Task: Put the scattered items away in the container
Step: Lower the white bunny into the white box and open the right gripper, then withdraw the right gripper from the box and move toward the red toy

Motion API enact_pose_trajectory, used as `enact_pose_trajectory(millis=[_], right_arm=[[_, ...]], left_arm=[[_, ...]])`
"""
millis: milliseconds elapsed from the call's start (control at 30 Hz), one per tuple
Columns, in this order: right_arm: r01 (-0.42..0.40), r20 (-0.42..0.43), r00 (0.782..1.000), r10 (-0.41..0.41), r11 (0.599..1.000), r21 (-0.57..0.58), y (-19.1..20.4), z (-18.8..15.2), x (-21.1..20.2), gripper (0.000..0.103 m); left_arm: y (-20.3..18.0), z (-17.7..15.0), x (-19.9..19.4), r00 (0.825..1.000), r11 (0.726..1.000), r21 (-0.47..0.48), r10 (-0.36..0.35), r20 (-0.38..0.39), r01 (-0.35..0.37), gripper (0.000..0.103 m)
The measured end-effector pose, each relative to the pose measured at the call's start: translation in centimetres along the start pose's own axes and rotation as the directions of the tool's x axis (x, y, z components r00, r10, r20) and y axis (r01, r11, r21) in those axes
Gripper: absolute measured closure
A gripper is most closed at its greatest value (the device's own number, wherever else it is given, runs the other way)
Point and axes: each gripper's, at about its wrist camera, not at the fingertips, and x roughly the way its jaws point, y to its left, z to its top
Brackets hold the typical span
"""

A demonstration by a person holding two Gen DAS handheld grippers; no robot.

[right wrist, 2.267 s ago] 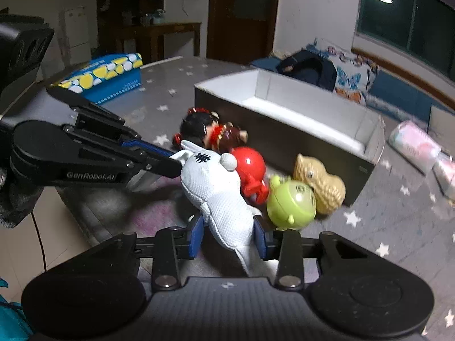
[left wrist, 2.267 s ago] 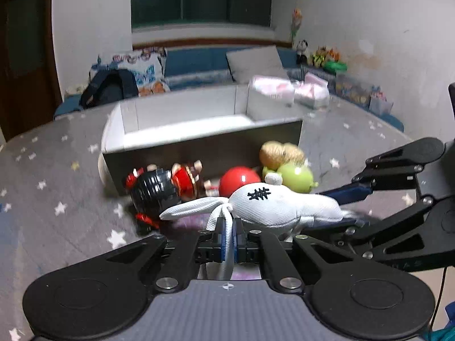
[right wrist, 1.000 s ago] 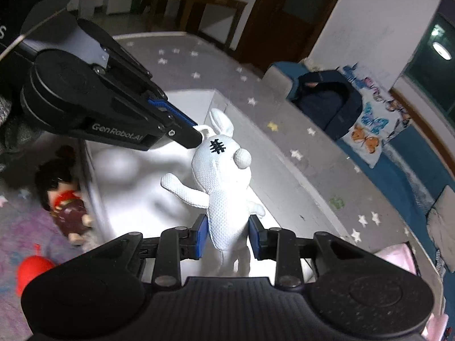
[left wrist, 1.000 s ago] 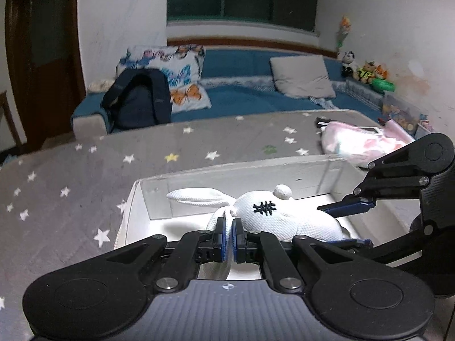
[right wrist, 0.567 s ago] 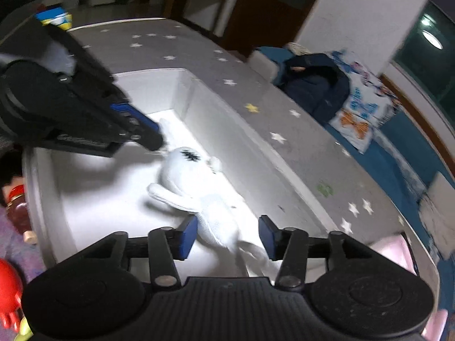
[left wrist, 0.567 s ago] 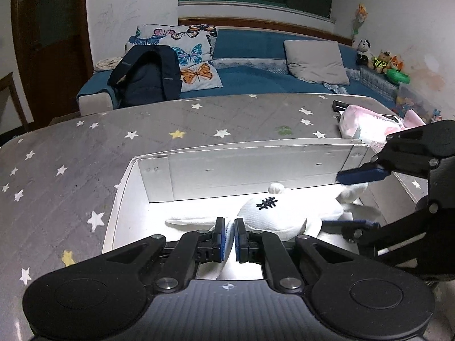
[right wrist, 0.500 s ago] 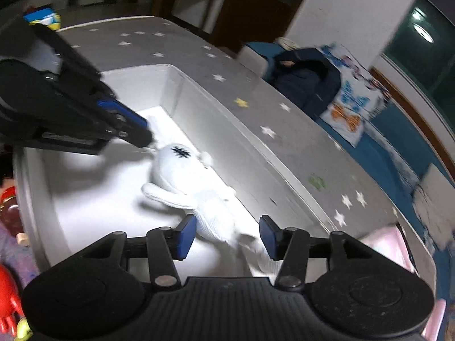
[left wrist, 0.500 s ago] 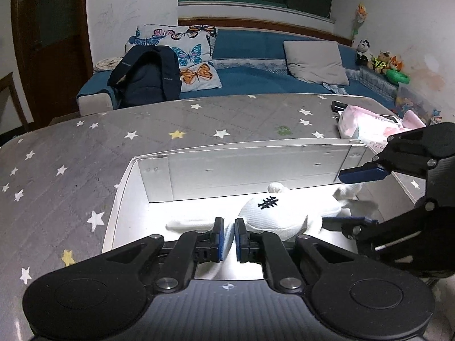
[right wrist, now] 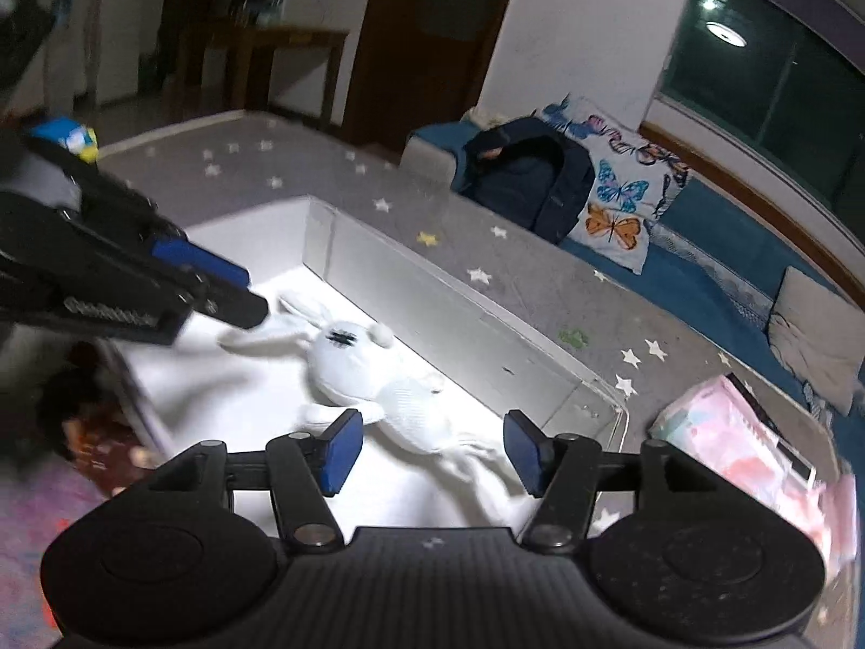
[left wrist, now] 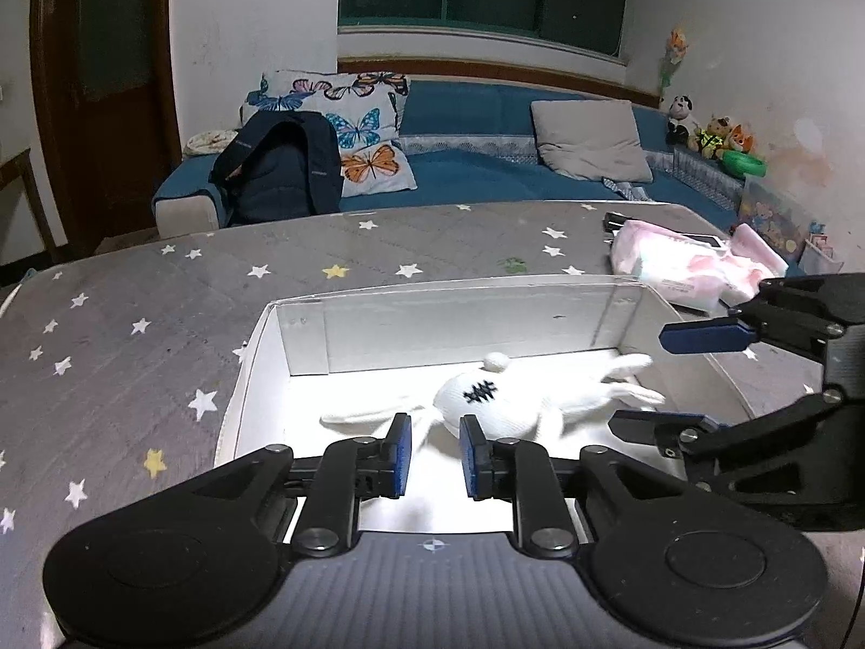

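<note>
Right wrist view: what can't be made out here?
- Doll outside the white box: motion blur, and cut by the box's near wall.
- Blue and yellow item, top left: blurred, behind the left gripper.
- White rabbit legs: overexposed, behind the right gripper.

No clear words or numbers are showing in either view. In the right wrist view, at the middle left of the frame, the left gripper (right wrist: 246, 300) is carrying a line of pale raised lettering along its black side, but motion blur is making it unreadable. To its right, near the centre of the frame, the white plush rabbit (right wrist: 373, 368) is showing a small black stitched mark like a hash sign on its head; the same mark is appearing centrally in the left wrist view.
</note>
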Motion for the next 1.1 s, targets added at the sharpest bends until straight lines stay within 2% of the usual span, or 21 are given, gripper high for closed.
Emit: enact_pose_trajectory(millis=[333, 700, 1100], right_arm=[[-0.001, 0.085, 0.996, -0.009, 0.994, 0.112, 2.4, -3.2, -6.1, 0.031], [-0.021, 0.124, 0.992, -0.005, 0.977, 0.211, 6.1, -8.2, -11.1, 0.031], [-0.07, 0.131, 0.991, 0.04, 0.97, 0.234, 9.0, -10.7, -12.9, 0.031]], left_arm=[[-2.0, -2.2, -4.6, 0.999, 1.0, -0.001, -0.027, 0.044, 0.027, 0.079], [-3.3, -6.0, -9.1, 0.997, 1.0, -0.016, -0.009, 0.079, 0.01, 0.079], [-3.7, -10.5, -10.5, 1.0, 0.999, -0.046, -0.008, 0.027, 0.009, 0.079]])
